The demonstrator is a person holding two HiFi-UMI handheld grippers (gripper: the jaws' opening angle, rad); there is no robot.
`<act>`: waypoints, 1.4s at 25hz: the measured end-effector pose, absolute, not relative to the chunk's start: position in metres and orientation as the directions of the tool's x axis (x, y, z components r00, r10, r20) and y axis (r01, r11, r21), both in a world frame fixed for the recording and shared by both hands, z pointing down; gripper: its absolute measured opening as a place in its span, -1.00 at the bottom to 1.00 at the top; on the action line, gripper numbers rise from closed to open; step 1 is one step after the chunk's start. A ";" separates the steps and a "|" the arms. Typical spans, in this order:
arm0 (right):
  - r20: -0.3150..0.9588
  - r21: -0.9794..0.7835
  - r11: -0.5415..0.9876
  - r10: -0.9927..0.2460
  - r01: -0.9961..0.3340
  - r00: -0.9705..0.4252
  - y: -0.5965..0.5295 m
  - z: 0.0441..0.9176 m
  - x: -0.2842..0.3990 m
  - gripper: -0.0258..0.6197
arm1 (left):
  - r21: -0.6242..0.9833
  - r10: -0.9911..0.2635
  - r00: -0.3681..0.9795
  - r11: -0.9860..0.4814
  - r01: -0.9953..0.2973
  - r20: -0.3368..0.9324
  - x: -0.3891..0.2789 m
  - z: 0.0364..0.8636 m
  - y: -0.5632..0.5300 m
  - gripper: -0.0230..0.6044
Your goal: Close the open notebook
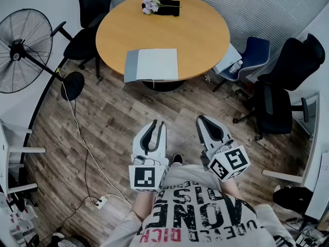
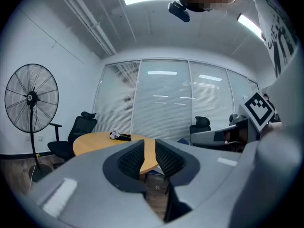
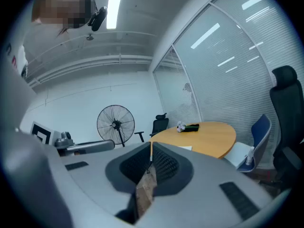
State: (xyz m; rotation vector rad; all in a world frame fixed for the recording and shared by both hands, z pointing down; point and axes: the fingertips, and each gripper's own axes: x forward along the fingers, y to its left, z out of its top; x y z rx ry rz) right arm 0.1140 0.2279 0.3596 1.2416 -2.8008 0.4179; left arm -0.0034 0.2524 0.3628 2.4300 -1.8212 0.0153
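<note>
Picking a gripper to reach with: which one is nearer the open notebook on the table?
Left. The left gripper is over the floor, nearly in line with the notebook. The right gripper is also short of the table, but off to the notebook's right.

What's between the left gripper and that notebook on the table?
In the head view, only wood floor, then the table's dark base and rim, separate the left gripper from the notebook.
</note>
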 end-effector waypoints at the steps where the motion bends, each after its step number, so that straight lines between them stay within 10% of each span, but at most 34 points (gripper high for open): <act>1: 0.154 -0.226 0.643 -0.719 -0.732 -0.678 0.232 0.359 0.111 -0.86 | 0.073 -0.958 0.279 -0.274 -0.959 0.070 -0.007 0.361 0.257 -0.67; 35: 0.155 -0.238 0.646 -0.712 -0.726 -0.685 0.278 0.363 0.105 -0.86 | 0.075 -0.952 0.303 -0.299 -0.951 0.046 -0.007 0.359 0.294 -0.67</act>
